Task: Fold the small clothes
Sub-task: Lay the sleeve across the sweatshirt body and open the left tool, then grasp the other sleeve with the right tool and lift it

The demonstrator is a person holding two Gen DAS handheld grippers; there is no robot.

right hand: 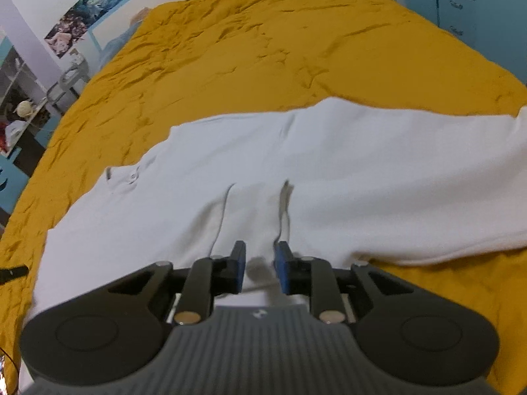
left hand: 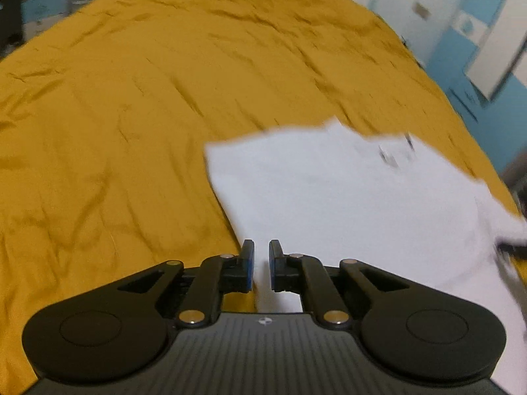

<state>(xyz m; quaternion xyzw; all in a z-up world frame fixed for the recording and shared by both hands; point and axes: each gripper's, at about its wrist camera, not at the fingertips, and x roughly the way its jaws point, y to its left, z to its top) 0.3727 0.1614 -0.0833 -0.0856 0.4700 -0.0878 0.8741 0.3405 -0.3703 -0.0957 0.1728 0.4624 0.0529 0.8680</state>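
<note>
A white garment [left hand: 346, 197] lies spread on the mustard-yellow bed cover [left hand: 131, 115]. In the left wrist view my left gripper [left hand: 262, 256] is nearly closed on the garment's near edge, with white cloth between the jaws. In the right wrist view the garment [right hand: 329, 171] fills the middle, with a collar and buttons at the left. My right gripper [right hand: 260, 260] is narrowly parted around a raised fold of the white cloth, which runs up between the blue pads [right hand: 283, 263]. The other gripper shows as a dark blur at the right edge of the left wrist view.
The yellow cover [right hand: 263, 49] stretches far beyond the garment. Blue cabinets [right hand: 454, 6] stand at the far right, shelves with clutter [right hand: 19, 108] at the left. A white and blue wall [left hand: 477, 33] borders the bed at the right in the left wrist view.
</note>
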